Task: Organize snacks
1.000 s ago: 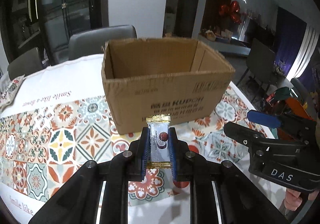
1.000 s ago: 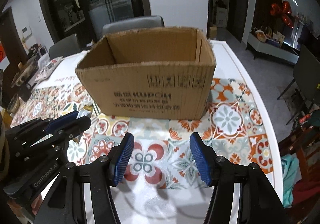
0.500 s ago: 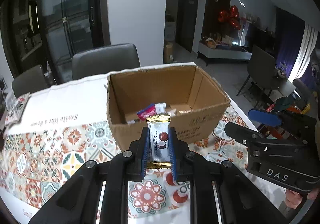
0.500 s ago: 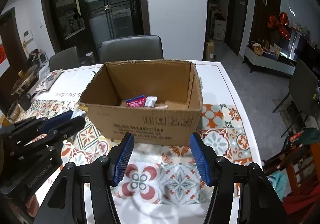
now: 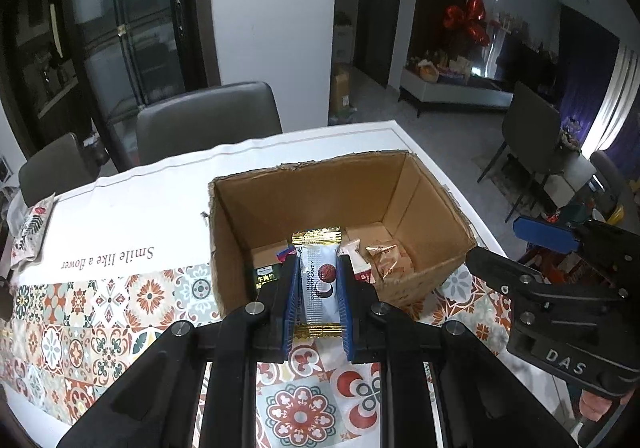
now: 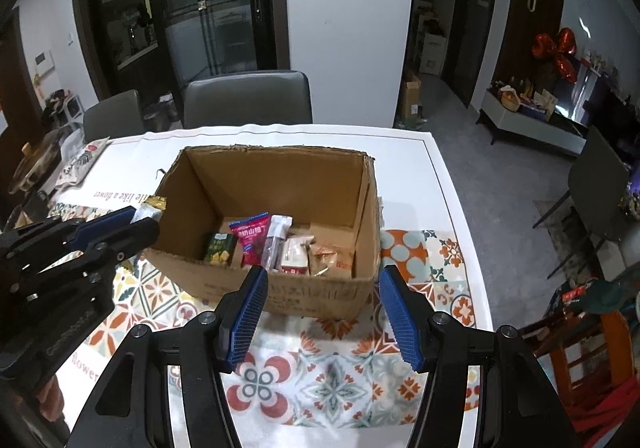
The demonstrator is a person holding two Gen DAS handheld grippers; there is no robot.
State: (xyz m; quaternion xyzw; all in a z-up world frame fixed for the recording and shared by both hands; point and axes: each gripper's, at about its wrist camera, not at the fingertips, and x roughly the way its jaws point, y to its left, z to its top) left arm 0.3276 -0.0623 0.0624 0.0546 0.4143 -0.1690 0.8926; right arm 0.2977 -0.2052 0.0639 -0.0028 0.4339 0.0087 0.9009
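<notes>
The left gripper (image 5: 318, 290) was clamped on a candy bar (image 5: 319, 282) held just short of the box's (image 5: 432, 280) near wall, likely to drop it among the snacks (image 6: 280, 244) inside, while the right gripper (image 6: 322, 314) hung apart and empty before the box.

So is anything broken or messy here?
A little. The cardboard box has ragged, torn top edges where its flaps are gone, clearest along the back rim. The snack packets inside lie jumbled against the near wall. Nothing has spilled onto the tablecloth.
</notes>
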